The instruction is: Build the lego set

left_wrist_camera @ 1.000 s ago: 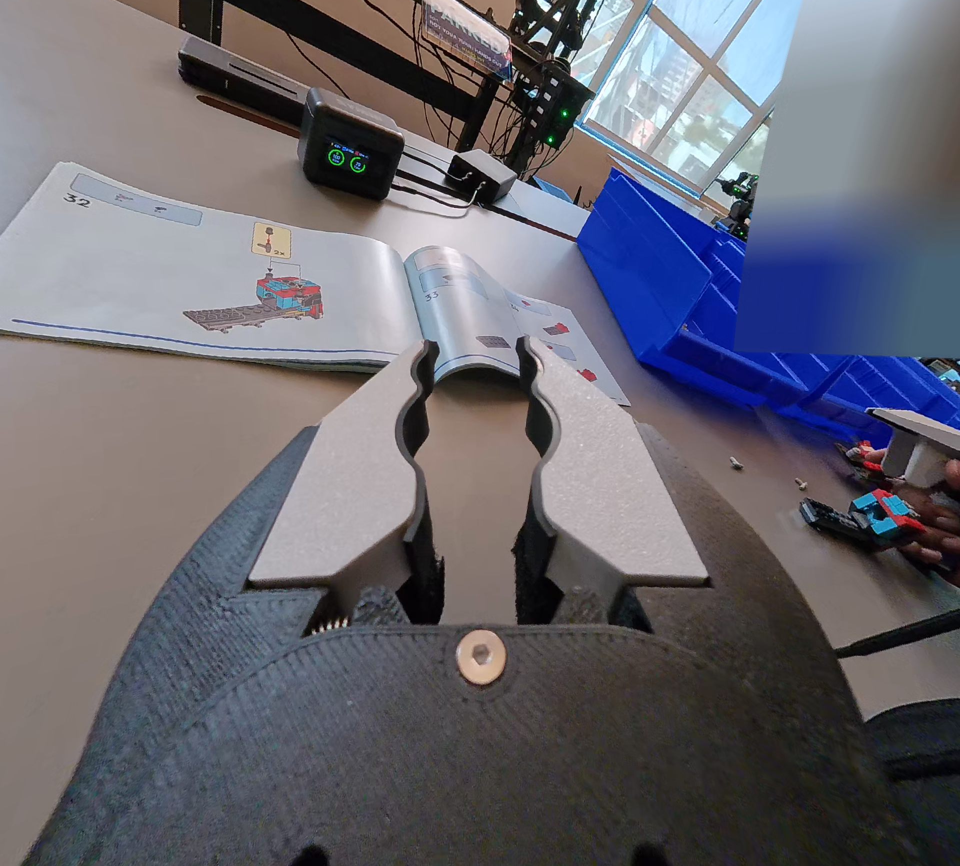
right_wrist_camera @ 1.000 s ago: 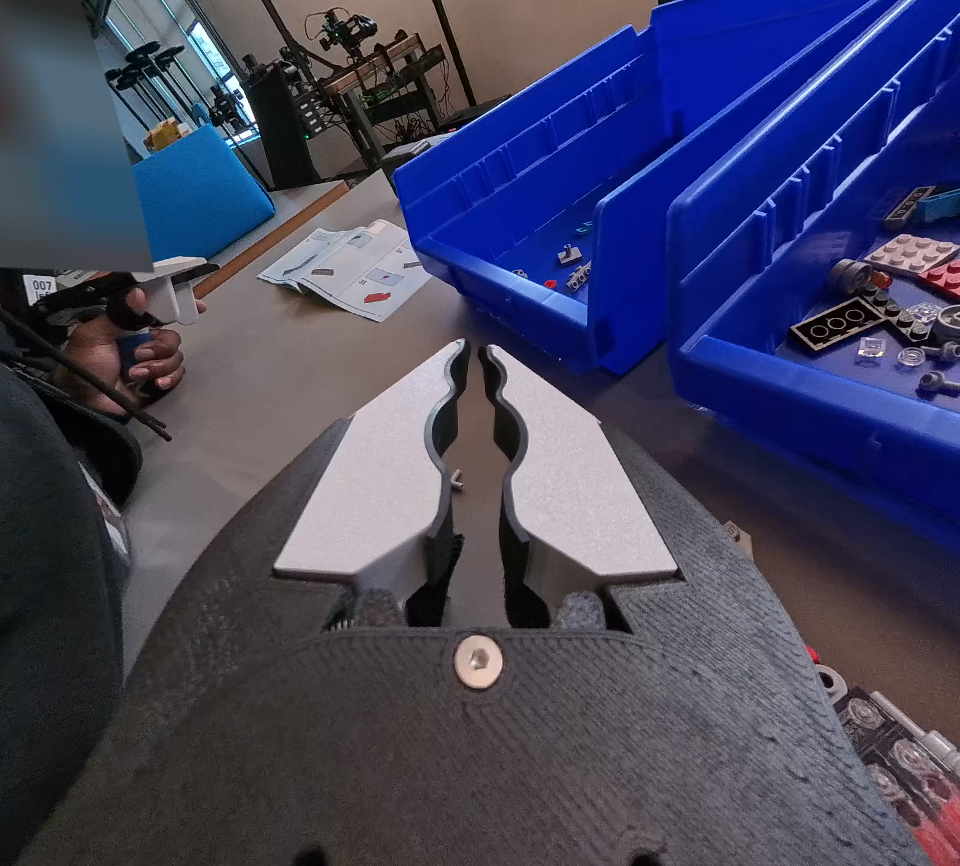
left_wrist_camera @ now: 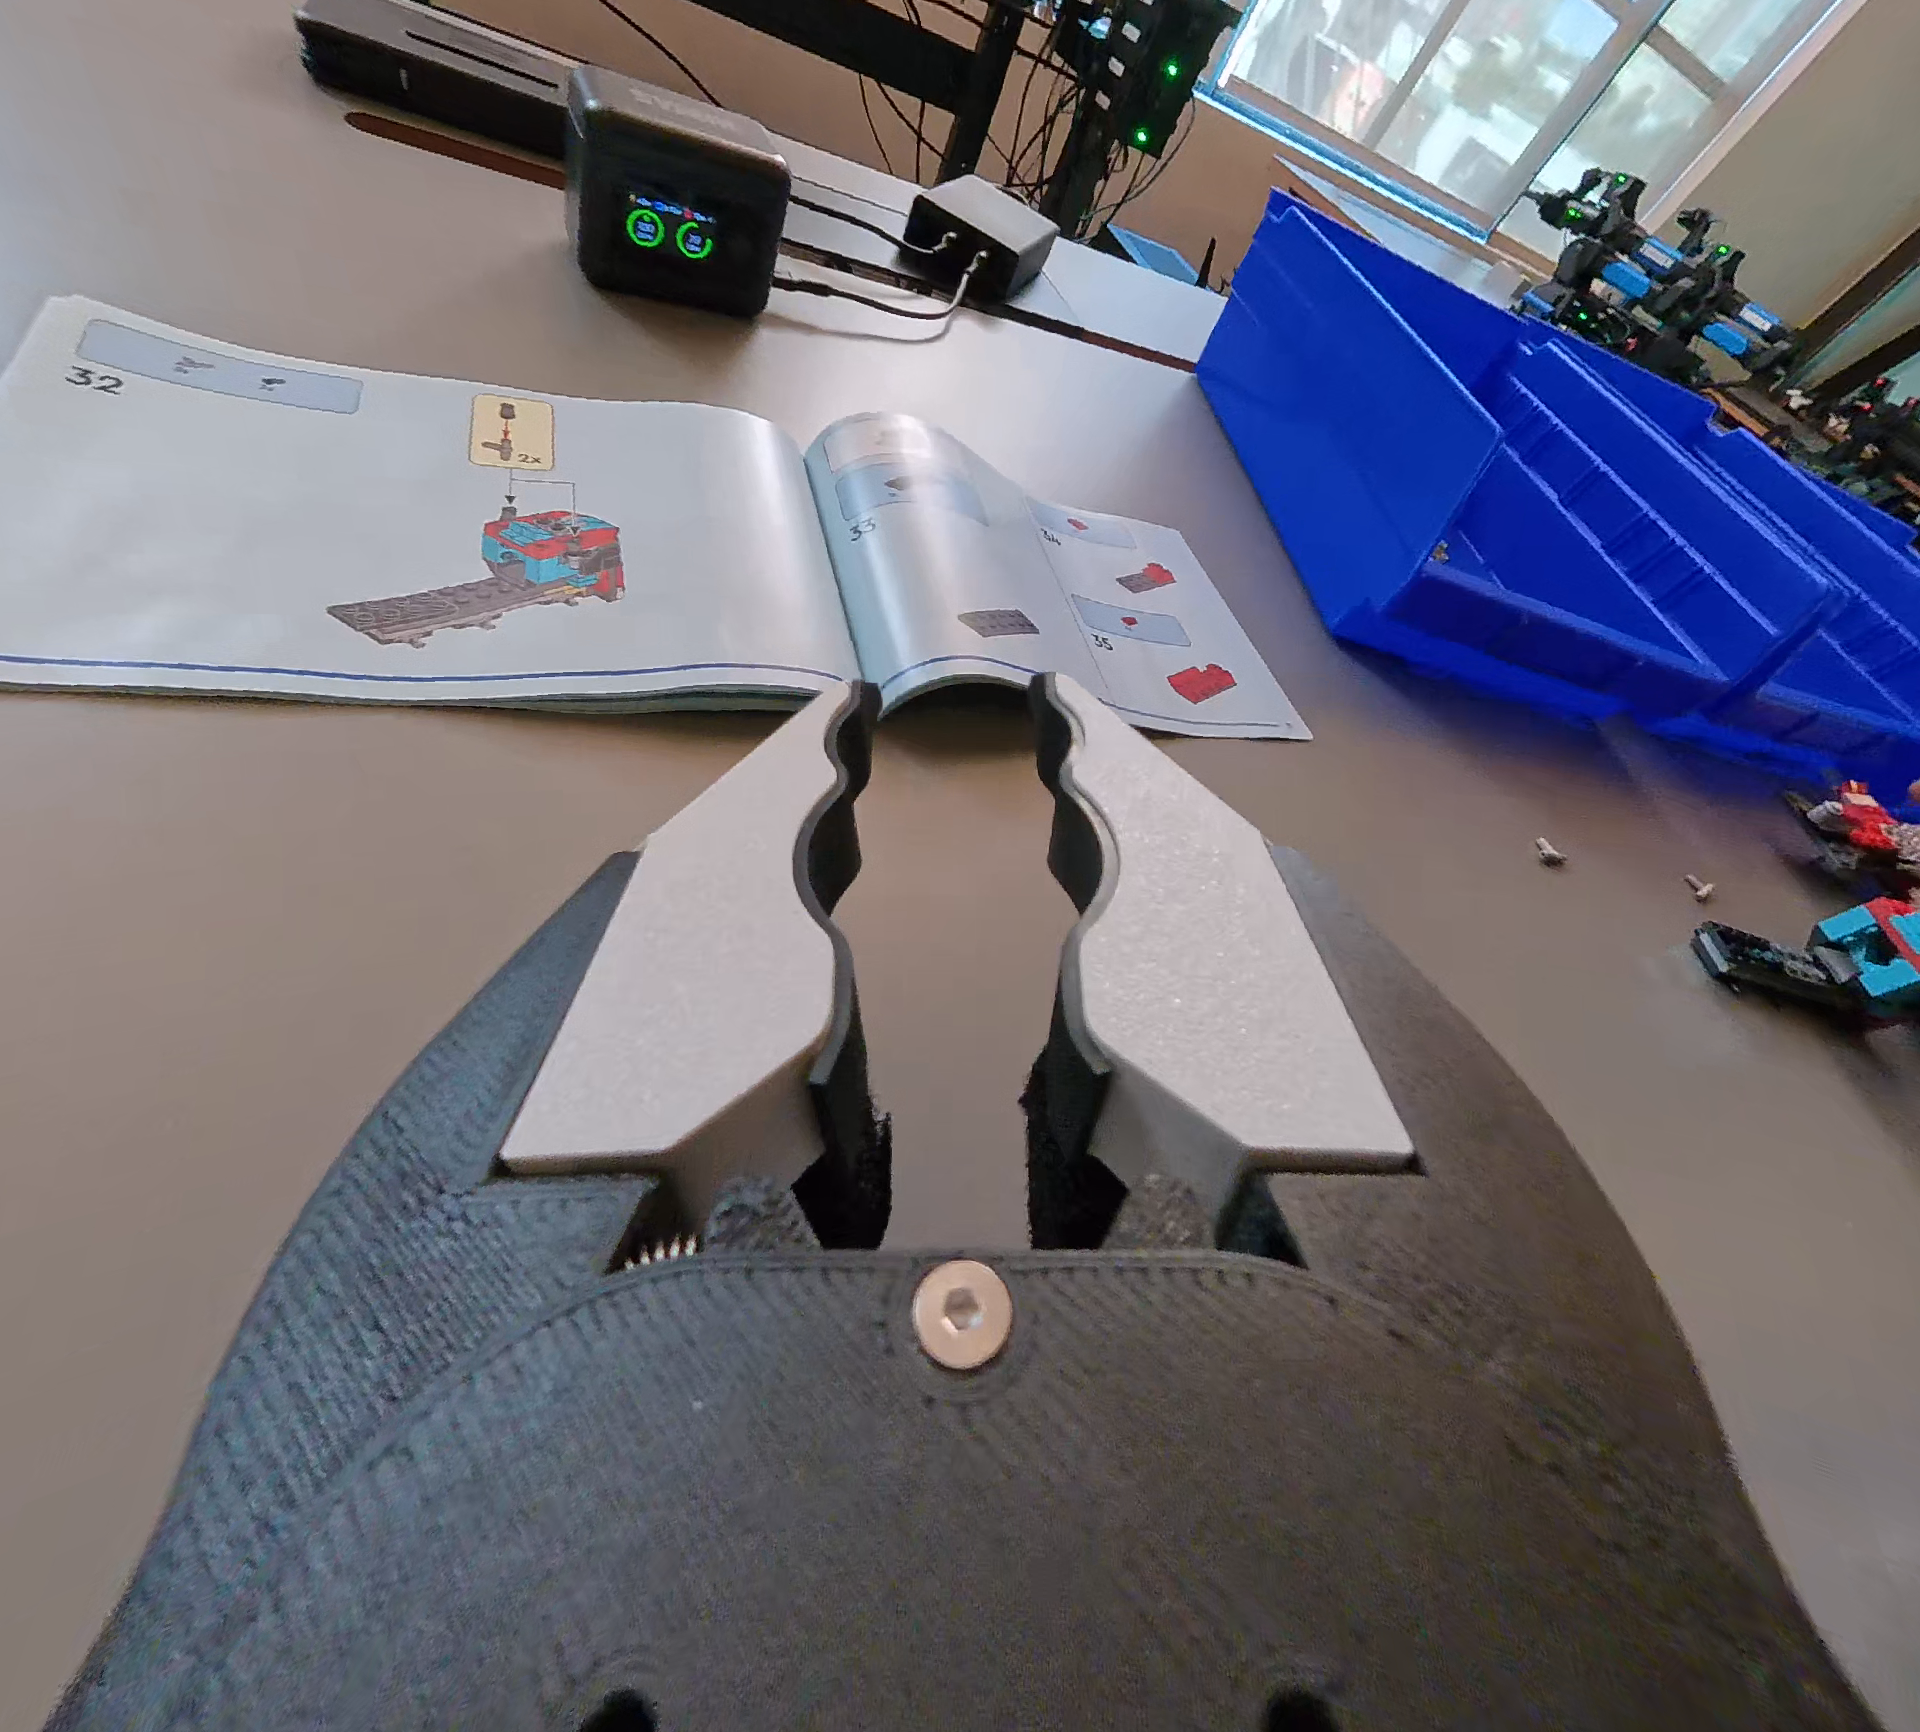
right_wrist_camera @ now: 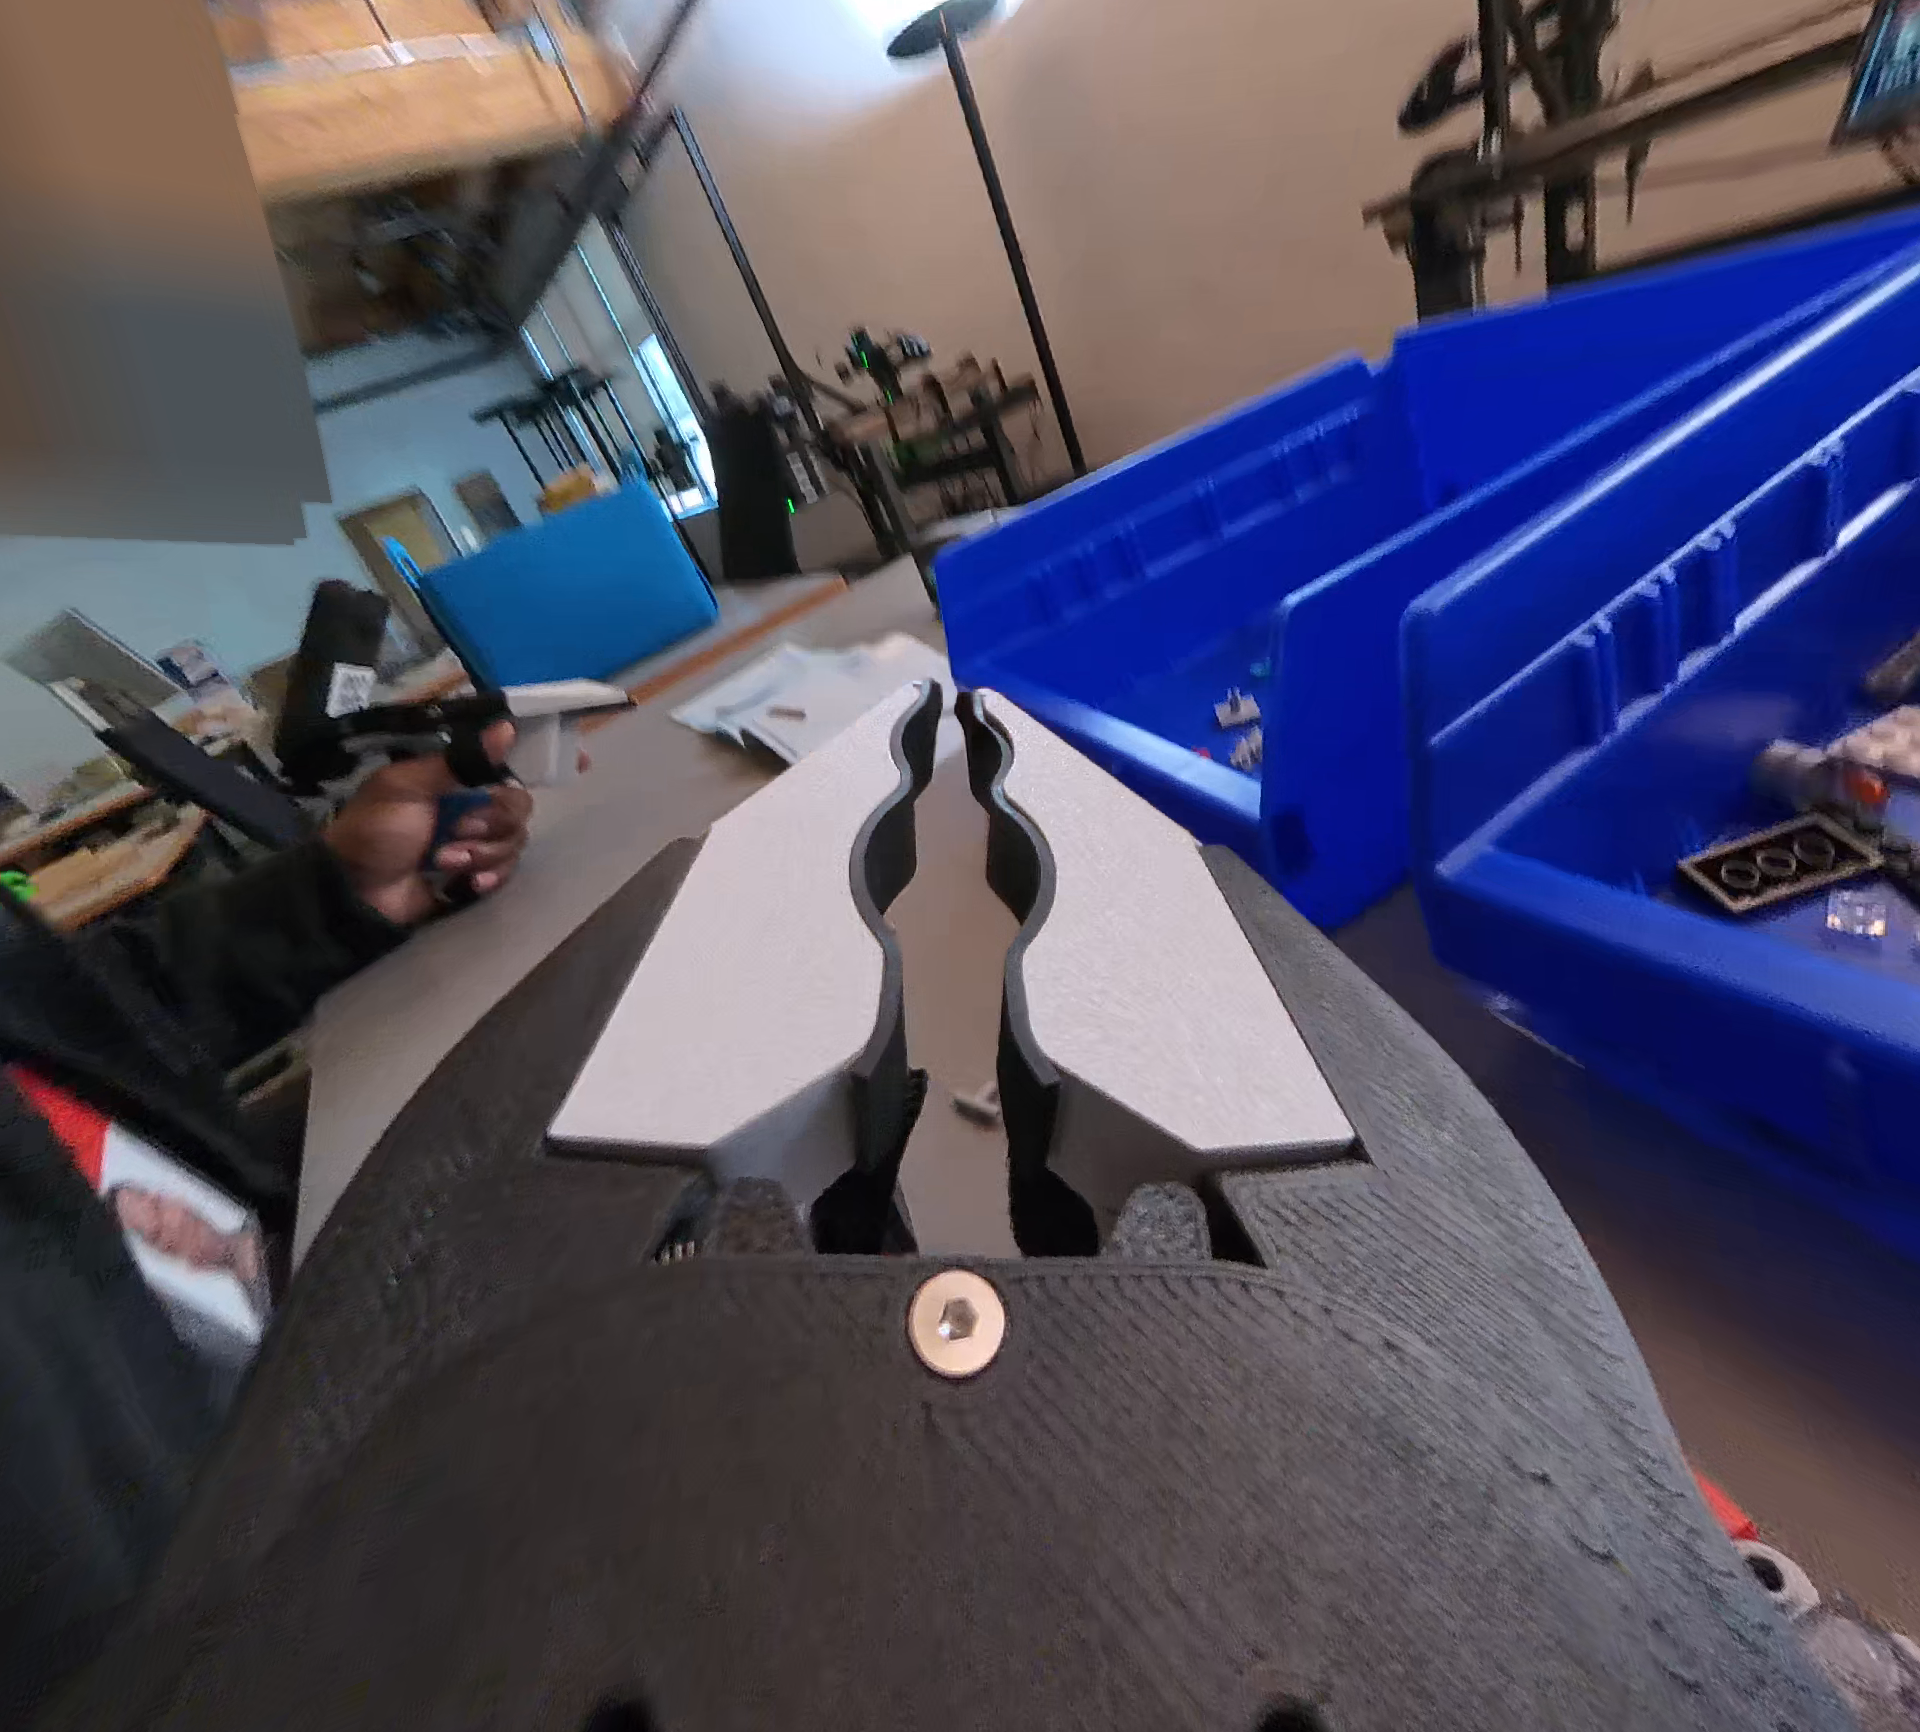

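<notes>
Left hand-held gripper: I am holding it low over the bench, fingers parted and empty, tips at the near edge of the open instruction booklet. It is sitting closer to the booklet than a second ago.

Right hand-held gripper: I am tilting it upward since the earlier frame, so ceiling and wall are now filling its view; fingertips nearly touching, a narrow gap left, nothing between them. A small grey piece is lying on the bench below the fingers.

Left wrist view only: partly built lego model, teal, red and black, resting on the bench at far right, with two tiny loose pieces near it.

Right wrist view only: blue bins showing loose lego parts inside; my left hand is gripping its handle.
</notes>
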`<state>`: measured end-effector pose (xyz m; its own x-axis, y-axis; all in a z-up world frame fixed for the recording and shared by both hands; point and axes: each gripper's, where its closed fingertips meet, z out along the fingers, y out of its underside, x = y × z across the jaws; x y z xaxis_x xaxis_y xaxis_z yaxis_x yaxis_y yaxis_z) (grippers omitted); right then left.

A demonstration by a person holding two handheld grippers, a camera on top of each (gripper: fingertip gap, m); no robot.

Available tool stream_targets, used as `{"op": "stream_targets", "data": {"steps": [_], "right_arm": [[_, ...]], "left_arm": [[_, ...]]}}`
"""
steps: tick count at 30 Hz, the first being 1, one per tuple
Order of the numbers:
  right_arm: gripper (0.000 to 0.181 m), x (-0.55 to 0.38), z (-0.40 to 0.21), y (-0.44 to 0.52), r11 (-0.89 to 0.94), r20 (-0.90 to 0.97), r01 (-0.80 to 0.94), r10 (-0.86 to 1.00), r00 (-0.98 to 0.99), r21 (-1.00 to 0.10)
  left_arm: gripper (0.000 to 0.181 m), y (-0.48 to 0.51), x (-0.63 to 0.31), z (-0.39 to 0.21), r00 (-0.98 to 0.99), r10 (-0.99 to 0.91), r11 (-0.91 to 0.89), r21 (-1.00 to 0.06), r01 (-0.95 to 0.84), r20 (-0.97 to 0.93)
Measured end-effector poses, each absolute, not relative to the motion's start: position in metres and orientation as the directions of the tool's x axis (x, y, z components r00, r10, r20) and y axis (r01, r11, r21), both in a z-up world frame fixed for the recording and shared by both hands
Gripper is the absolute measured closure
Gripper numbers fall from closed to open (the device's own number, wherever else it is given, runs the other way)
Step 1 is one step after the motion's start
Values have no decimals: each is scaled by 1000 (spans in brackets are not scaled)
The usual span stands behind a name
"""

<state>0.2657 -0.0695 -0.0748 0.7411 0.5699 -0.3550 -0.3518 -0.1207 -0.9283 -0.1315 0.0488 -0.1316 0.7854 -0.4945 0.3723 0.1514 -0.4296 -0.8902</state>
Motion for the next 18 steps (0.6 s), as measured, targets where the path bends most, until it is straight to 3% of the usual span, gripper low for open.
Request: {"op": "stream_targets", "data": {"steps": [18], "right_arm": [[177, 285, -67, -76, -84, -430, -465, 549, 716, -881]], "left_arm": [[151, 56, -131, -147, 858, -426, -468, -882, 63, 287]]}}
